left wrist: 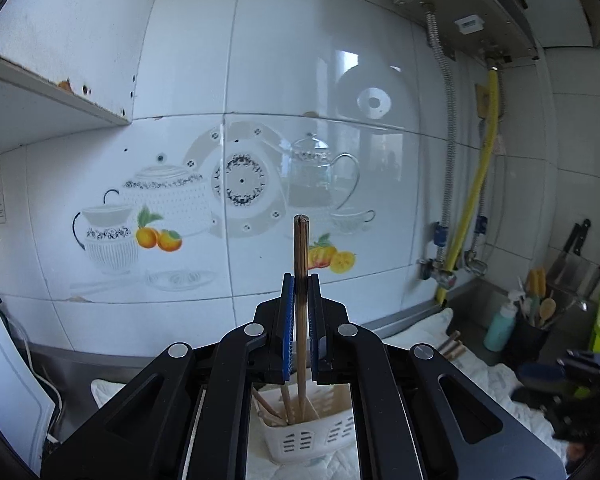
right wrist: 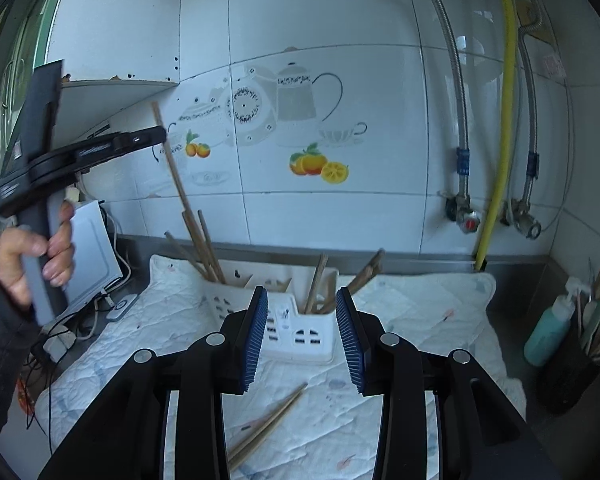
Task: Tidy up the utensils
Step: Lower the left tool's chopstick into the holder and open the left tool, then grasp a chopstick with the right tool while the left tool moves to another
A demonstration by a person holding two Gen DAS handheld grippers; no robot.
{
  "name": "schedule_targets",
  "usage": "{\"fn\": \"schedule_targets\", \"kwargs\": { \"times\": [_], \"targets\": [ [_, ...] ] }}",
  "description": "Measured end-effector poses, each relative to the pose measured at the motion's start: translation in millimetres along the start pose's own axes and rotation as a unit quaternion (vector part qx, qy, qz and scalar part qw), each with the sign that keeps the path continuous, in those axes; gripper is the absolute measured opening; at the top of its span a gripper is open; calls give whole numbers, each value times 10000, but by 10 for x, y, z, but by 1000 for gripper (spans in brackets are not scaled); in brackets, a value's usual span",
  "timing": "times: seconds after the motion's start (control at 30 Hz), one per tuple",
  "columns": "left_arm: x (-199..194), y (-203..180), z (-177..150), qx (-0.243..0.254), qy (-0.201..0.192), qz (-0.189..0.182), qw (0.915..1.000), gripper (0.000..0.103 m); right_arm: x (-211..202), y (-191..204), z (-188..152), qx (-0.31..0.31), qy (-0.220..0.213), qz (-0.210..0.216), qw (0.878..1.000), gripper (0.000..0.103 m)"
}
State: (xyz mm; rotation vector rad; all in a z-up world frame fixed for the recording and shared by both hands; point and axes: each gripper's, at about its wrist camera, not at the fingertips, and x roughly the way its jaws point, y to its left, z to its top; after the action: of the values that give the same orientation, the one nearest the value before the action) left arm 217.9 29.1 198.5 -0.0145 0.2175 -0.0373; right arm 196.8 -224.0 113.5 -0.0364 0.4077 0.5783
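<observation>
My left gripper [left wrist: 300, 284] is shut on a wooden chopstick [left wrist: 301, 252] and holds it upright, its lower end inside the white utensil caddy [left wrist: 300, 438] below. From the right wrist view the left gripper [right wrist: 156, 134] holds that chopstick [right wrist: 172, 168] slanted over the caddy's left compartment. The white caddy [right wrist: 296, 332] stands on a quilted cloth and holds several chopsticks. My right gripper [right wrist: 302, 336] is open and empty just in front of the caddy. A pair of chopsticks [right wrist: 268, 420] lies on the cloth between its fingers.
A white quilted cloth [right wrist: 420, 320] covers the steel counter. A teal bottle [right wrist: 548, 336] and a dark holder with utensils [right wrist: 572, 376] stand at the right. A white appliance and cables [right wrist: 88, 248] sit at the left. Tiled wall with pipes lies behind.
</observation>
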Motion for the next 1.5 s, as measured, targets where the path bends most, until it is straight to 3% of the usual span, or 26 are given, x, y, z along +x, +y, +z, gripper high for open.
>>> {"fn": "schedule_targets", "kwargs": {
  "times": [0.43,0.53,0.6,0.67,0.97,1.2,1.5],
  "targets": [
    [413,128,-345,-317,551,-171,9978,5,130,177,-598,95,546,92,9984,35],
    [411,137,-391,-336,650,-210,9971,10,113,251,-771,168,694,142,9973,35],
    [363,122,-401,-285,625,-233,9974,18,106,315,-921,227,837,172,9961,34],
    [301,107,-396,-268,586,-250,9976,39,102,402,-1092,239,1013,199,9944,32],
    [-112,66,-443,-181,399,-297,9986,60,169,713,-1888,1012,1768,416,9781,17],
    [-477,126,-758,-78,458,-202,9987,69,364,724,-1987,1666,1863,505,9669,12],
    [-780,317,-1293,-124,723,58,9973,76,605,665,-2011,2088,2055,188,9560,12]
  ]
}}
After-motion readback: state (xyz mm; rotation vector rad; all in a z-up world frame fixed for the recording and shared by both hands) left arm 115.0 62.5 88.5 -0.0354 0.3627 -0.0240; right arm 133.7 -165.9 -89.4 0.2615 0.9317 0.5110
